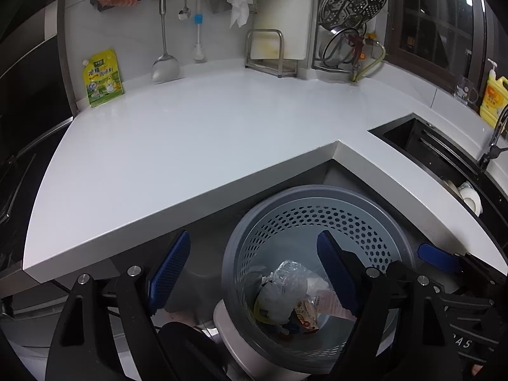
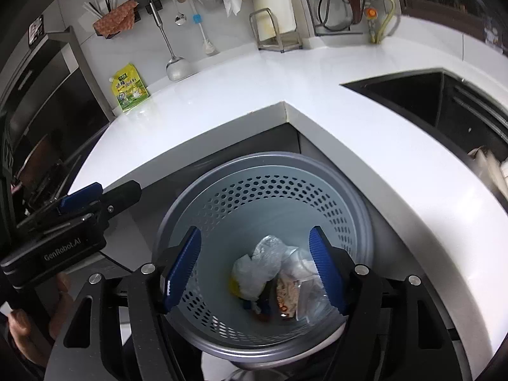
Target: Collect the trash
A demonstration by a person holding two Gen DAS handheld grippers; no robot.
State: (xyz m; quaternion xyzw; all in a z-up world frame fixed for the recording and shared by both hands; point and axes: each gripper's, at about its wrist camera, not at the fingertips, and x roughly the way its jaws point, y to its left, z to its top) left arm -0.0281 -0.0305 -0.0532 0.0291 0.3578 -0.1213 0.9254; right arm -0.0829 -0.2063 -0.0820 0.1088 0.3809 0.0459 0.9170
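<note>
White counter (image 1: 190, 146) | perforated grey bin (image 2: 263, 190): crumpled clear bags, wrappers (image 2: 287, 295) | both tongs spread, empty

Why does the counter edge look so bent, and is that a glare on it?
Left wrist view: the fisheye lens bows the straight countertop edge; corners go black. Right wrist view: same bending, with soft glare on the white top near the yellow pouch; the bin stays sharp.

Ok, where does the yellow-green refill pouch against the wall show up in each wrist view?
Left wrist: the pouch stands at far left, at the countertop's back edge, left of the hanging spatula.
Right wrist: the pouch sits upper left, again left of the spatula.
Shared landmark: the perforated trash bin below the counter corner.
</note>
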